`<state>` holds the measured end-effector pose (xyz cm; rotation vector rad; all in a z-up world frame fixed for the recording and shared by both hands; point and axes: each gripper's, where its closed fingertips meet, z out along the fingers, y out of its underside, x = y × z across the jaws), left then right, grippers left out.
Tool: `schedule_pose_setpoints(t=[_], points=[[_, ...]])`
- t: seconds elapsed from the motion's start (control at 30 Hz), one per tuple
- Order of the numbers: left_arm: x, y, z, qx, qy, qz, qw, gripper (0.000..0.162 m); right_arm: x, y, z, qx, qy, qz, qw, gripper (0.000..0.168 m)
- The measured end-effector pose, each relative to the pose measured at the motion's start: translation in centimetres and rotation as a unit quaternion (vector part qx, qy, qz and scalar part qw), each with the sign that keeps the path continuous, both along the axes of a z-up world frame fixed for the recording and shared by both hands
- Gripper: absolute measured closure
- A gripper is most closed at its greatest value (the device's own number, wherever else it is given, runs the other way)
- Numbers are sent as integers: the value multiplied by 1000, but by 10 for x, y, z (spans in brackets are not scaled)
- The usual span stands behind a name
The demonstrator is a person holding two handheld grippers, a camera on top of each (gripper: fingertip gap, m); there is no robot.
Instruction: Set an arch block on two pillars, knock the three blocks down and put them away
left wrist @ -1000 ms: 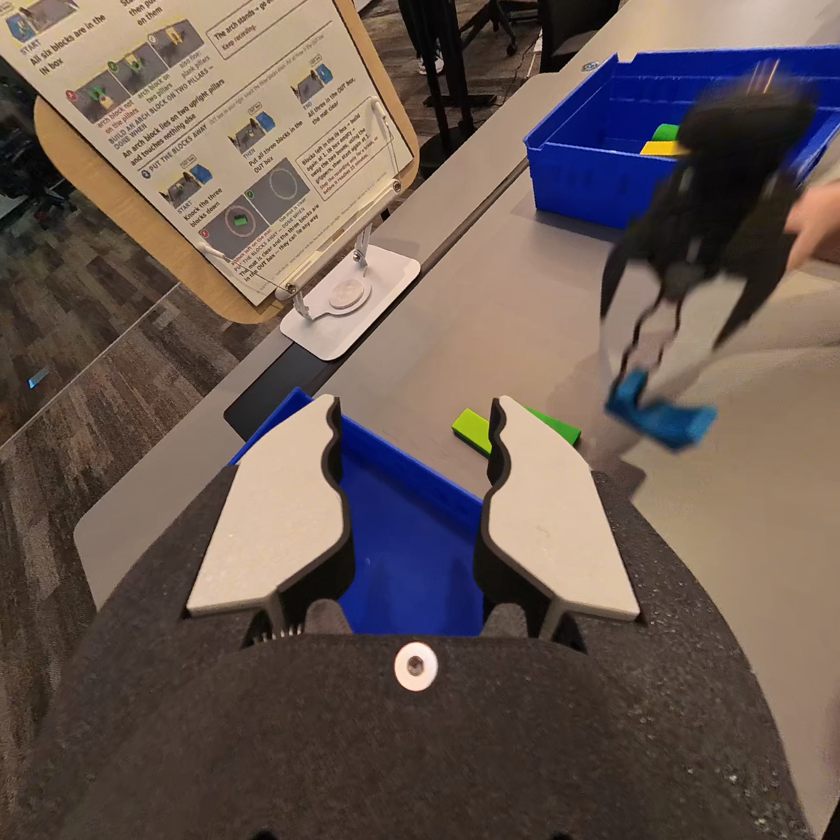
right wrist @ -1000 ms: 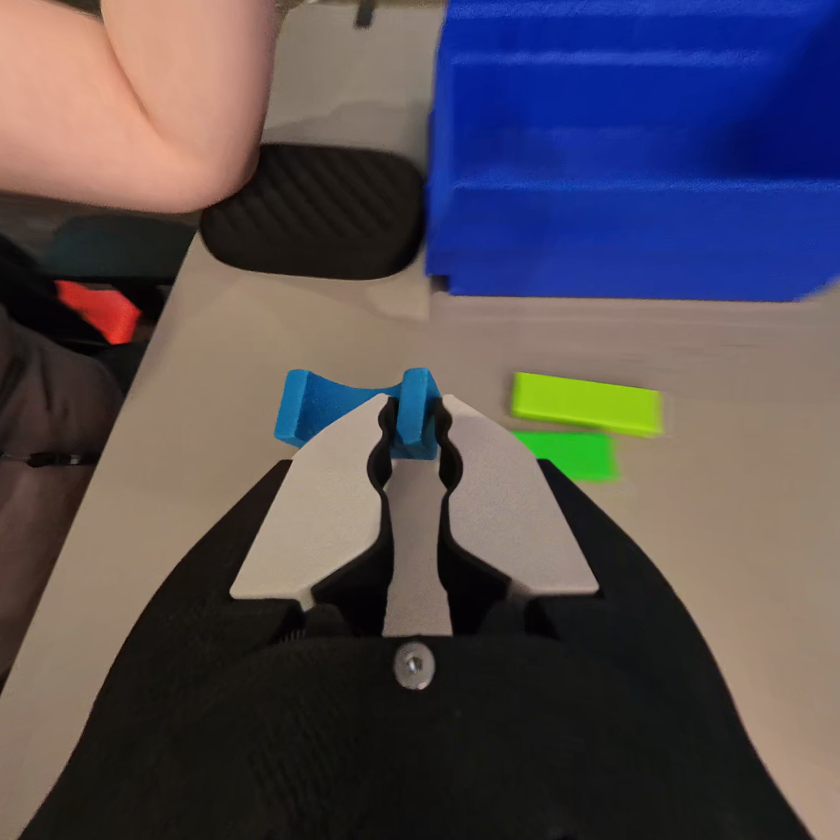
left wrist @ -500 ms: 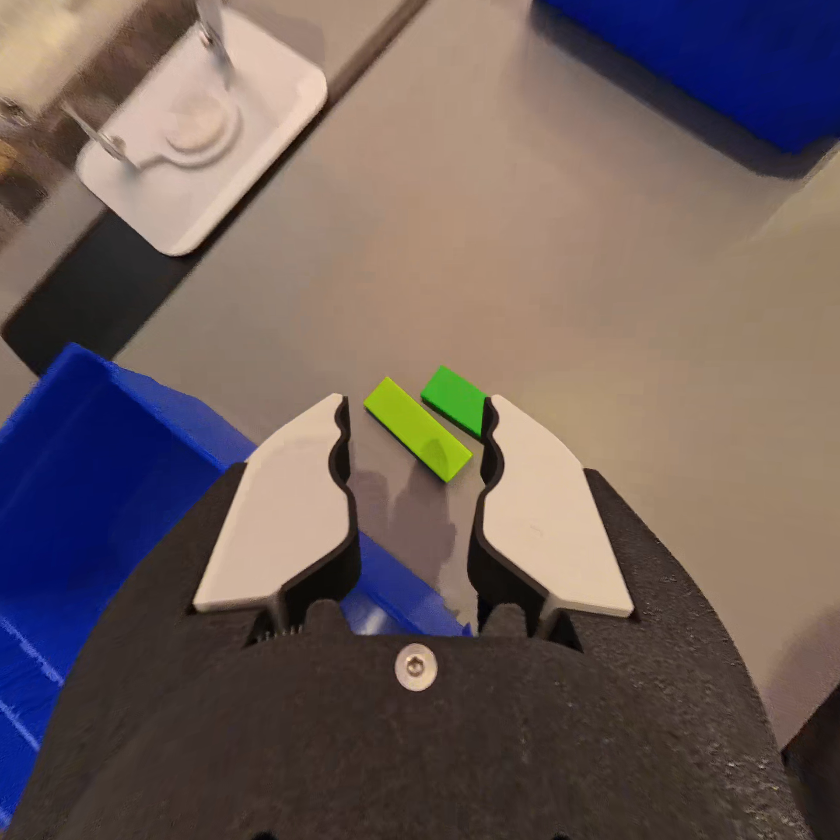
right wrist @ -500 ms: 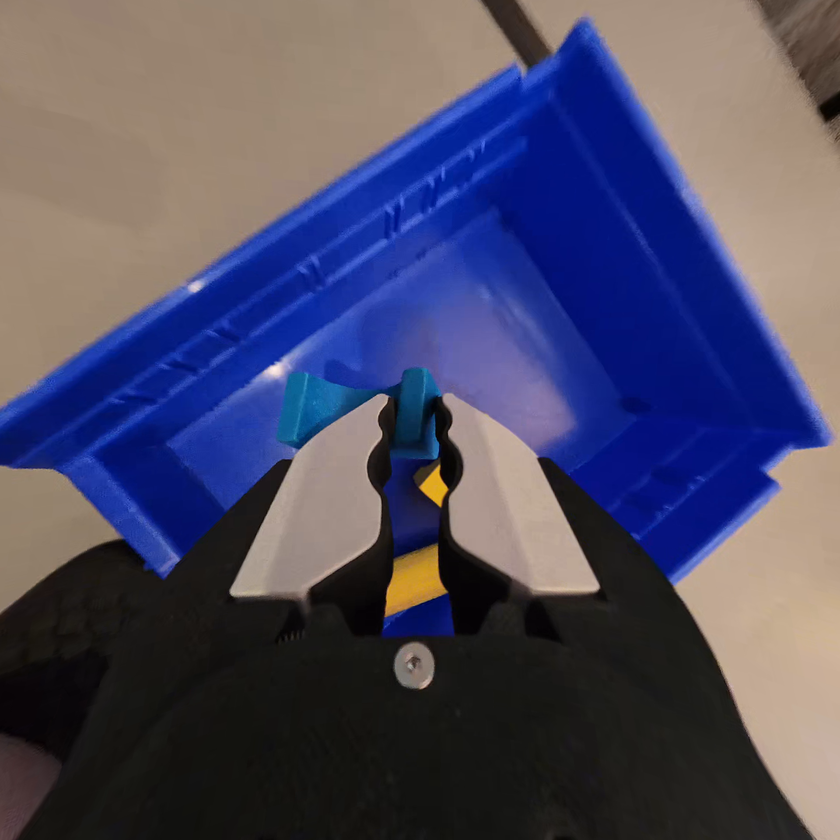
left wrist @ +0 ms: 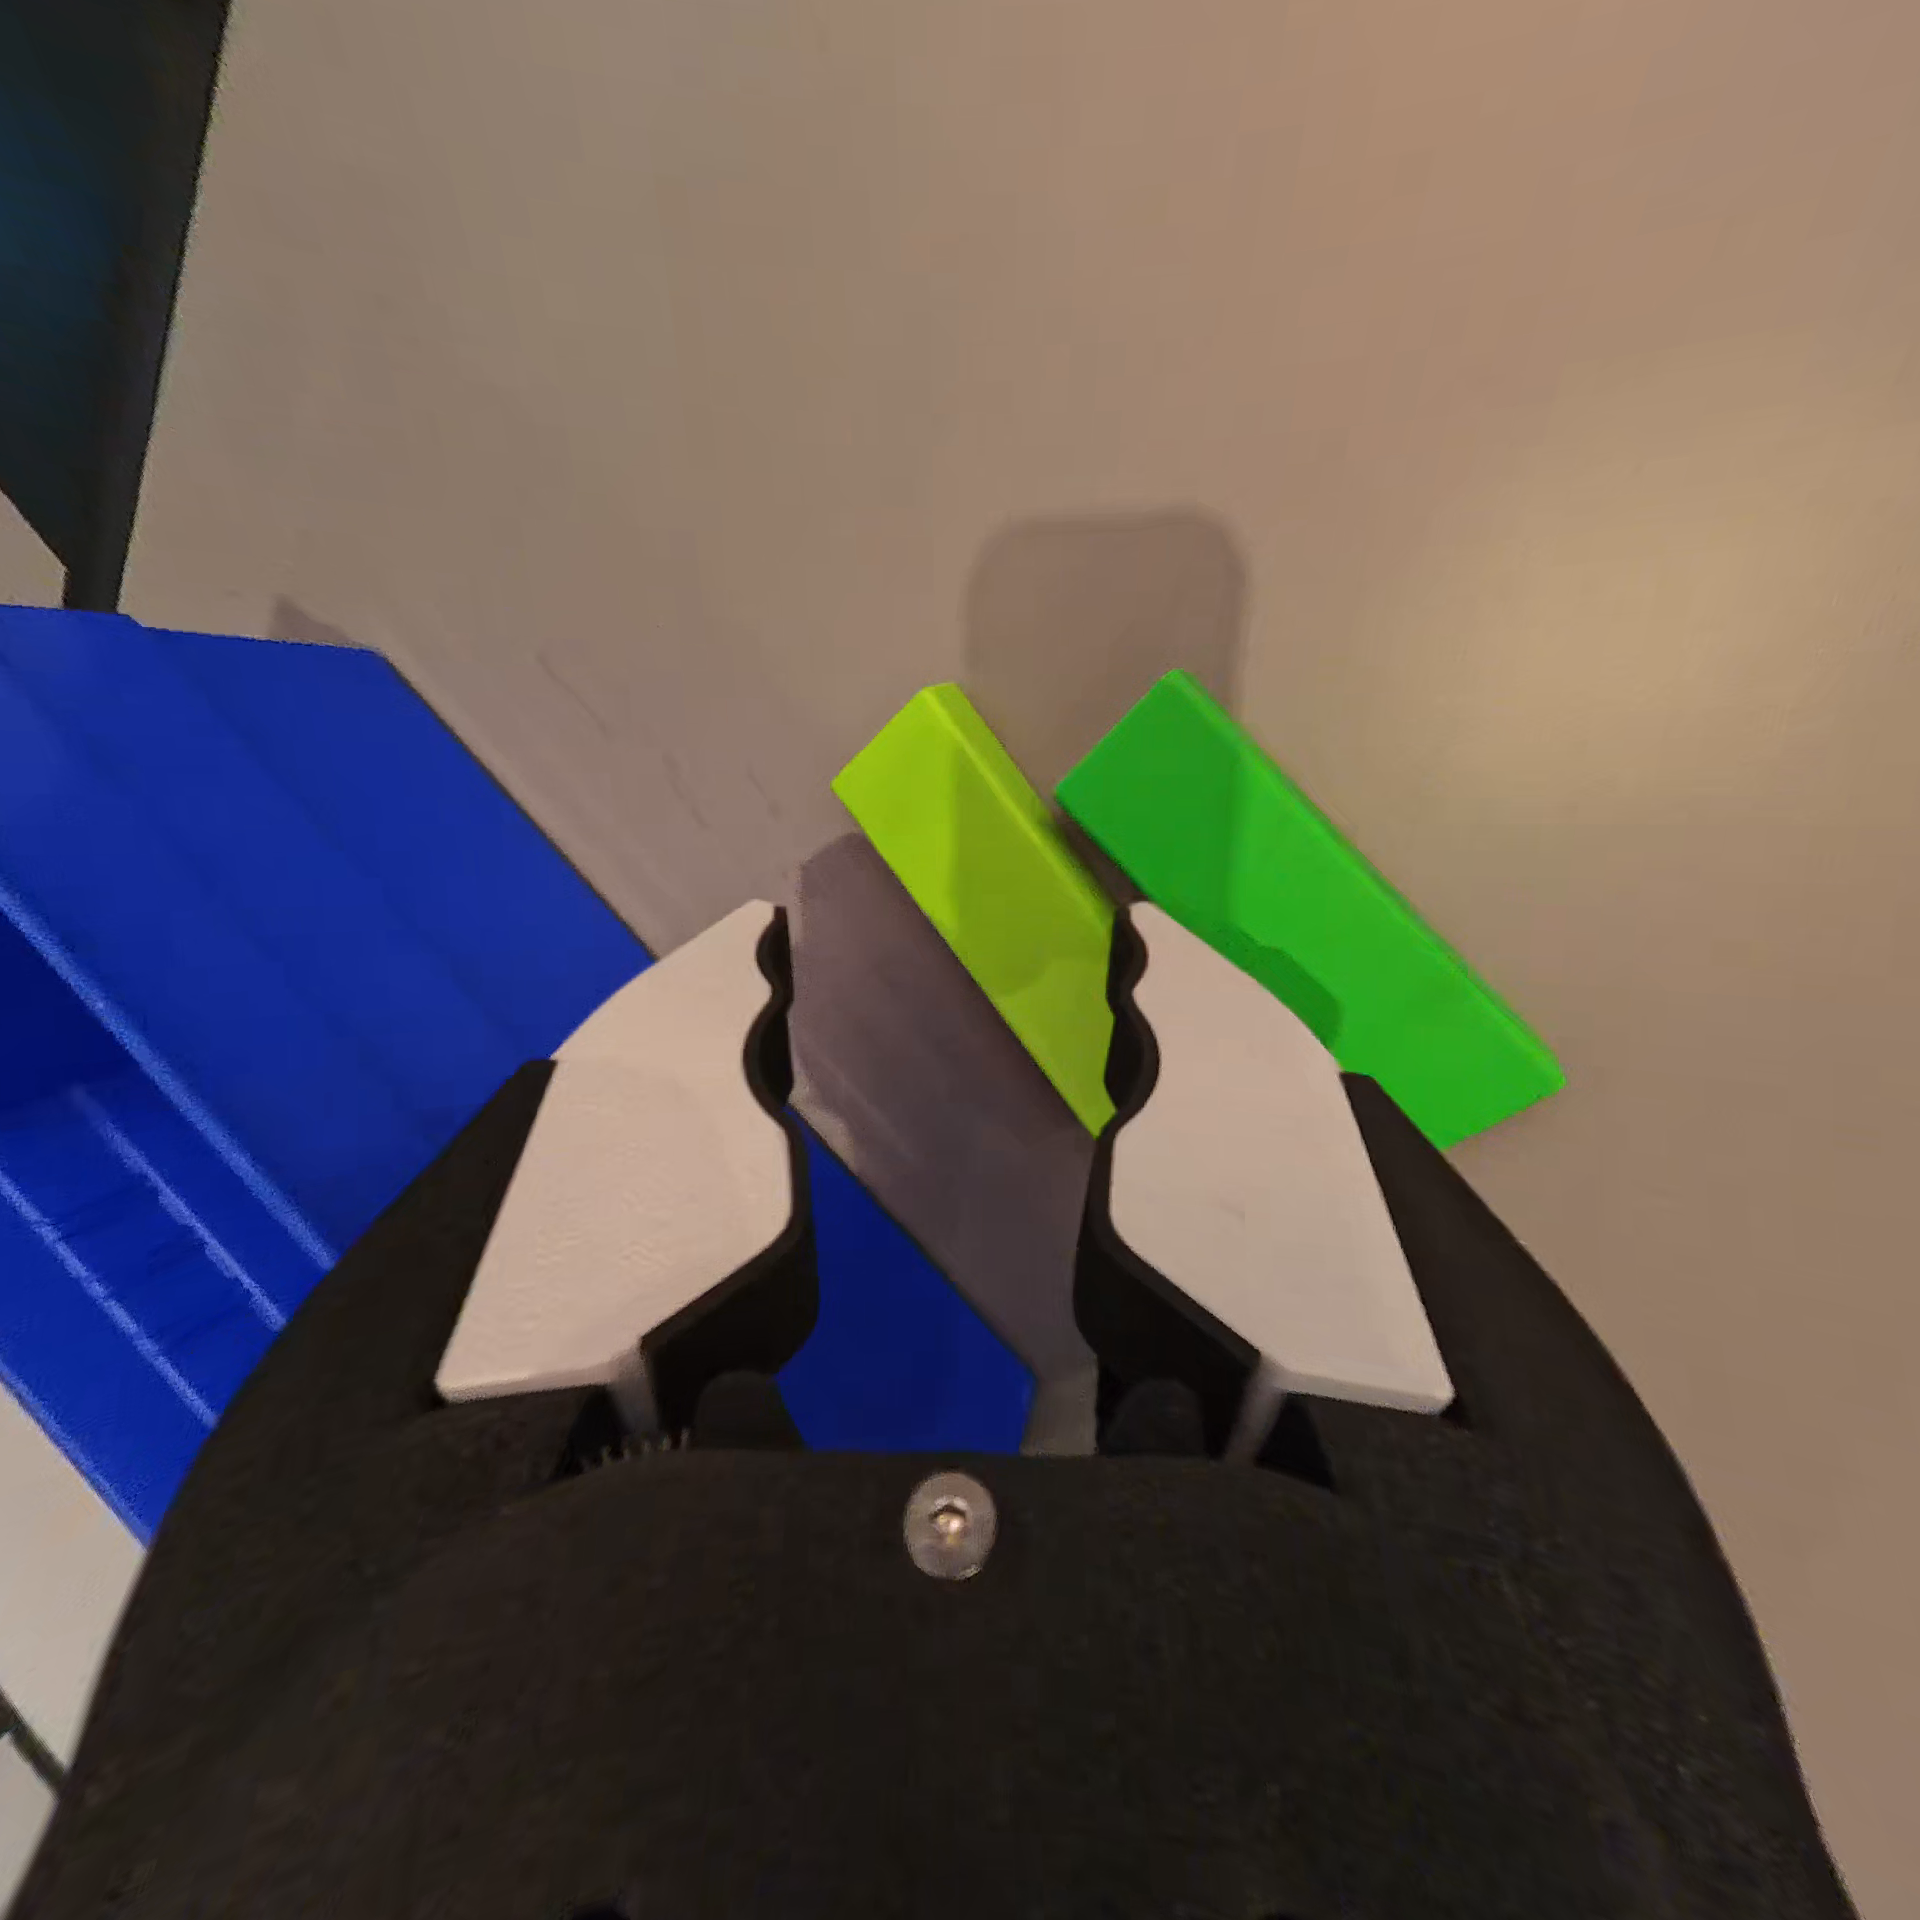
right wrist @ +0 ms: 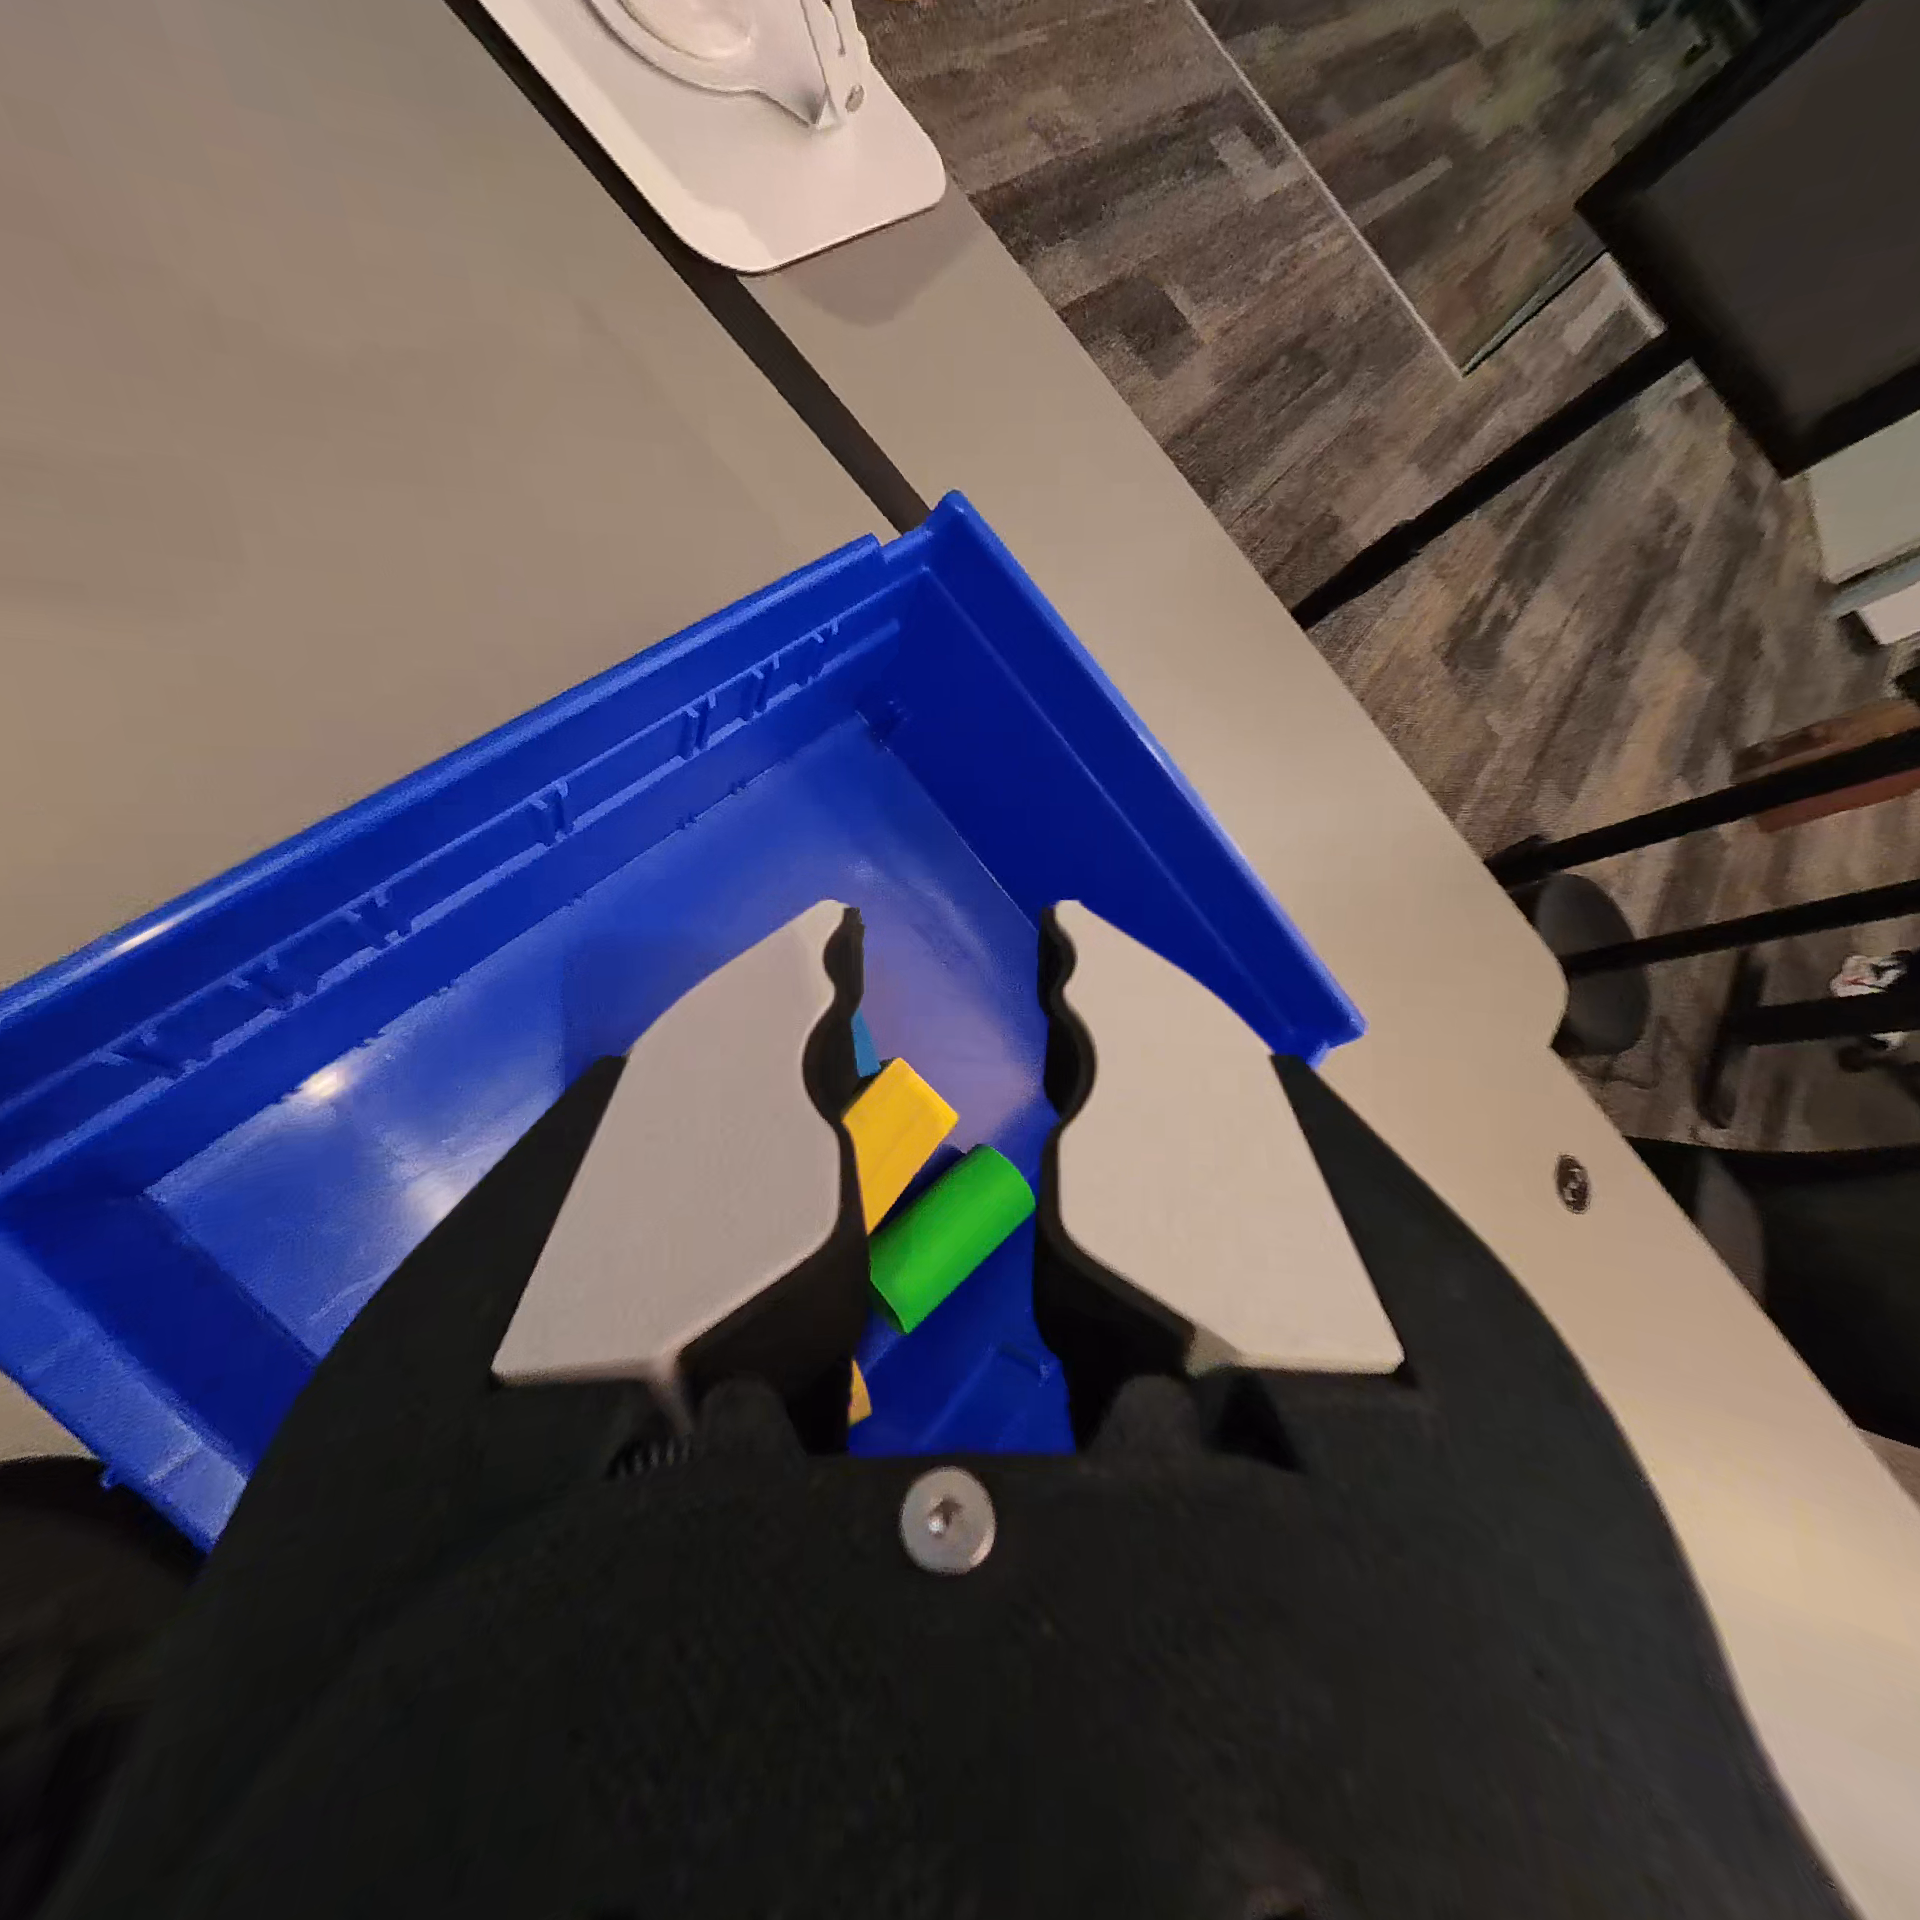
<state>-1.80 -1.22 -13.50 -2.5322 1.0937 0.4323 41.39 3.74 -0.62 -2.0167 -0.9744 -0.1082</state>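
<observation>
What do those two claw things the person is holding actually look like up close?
Both look alike. The left gripper and right gripper each have a rough, matte black body with a silver screw in the middle, and two flat pale grey fingers with wavy black inner edges. No cables or markings show.

Dim warm light, soft shadows on the table point(left wrist: 1351, 312), slight blur, wide-angle bending.

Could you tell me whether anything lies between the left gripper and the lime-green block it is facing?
Nothing visible does. The left gripper is open, and the lime-green block lies flat on the table just ahead of its fingertips. The darker green block lies alongside it on the far side, out of the way.
</observation>
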Motion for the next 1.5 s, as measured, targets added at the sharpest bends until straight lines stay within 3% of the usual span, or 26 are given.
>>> schedule_pose_setpoints(t=[0.13,0.2,0.27,0.43,0.6,0.7,0.8,0.9,1.0,1.07,1.13,1.2,1.33,1.37,1.4,1.47,1.5], points=[[-8,-9,-16,-46,8,28,998,101,-8,0,-1,3,-29,9,1000,135],[-6,-11,-17,-59,-4,34,998,108,-10,1,-6,-4,-42,11,999,135],[-6,-12,-20,-68,0,22,997,127,-10,2,-12,-12,-63,8,998,135],[-10,-14,-18,-93,16,4,996,128,-15,8,-6,7,-80,-2,997,140],[-9,0,18,-30,-30,-4,999,128,-50,-4,33,57,-12,39,998,141],[10,-6,56,-1,-128,-29,991,129,-97,-24,60,73,76,119,987,141],[32,-19,92,19,-215,-81,973,129,-154,-54,78,48,175,227,957,141],[57,-27,140,82,-315,-130,936,129,-209,-80,91,-11,304,308,902,140],[74,-40,173,138,-360,-171,907,129,-248,-84,94,-127,454,294,831,125],[81,-46,185,178,-350,-194,899,129,-268,-87,92,-199,529,280,776,124],[85,-46,191,228,-318,-213,896,129,-284,-88,83,-236,552,262,756,124],[92,-46,193,262,-298,-224,890,129,-296,-87,73,-241,553,239,761,118],[117,-54,172,235,-301,-250,890,129,-315,-91,57,-271,561,227,748,118],[117,-50,170,250,-289,-245,891,128,-317,-93,54,-280,558,233,745,145],[113,-44,170,278,-271,-229,893,119,-315,-92,52,-278,557,233,747,152],[103,-35,171,306,-242,-198,899,97,-304,-82,50,-258,531,225,775,152],[97,-32,165,293,-238,-175,909,98,-292,-75,51,-238,512,218,796,152]])
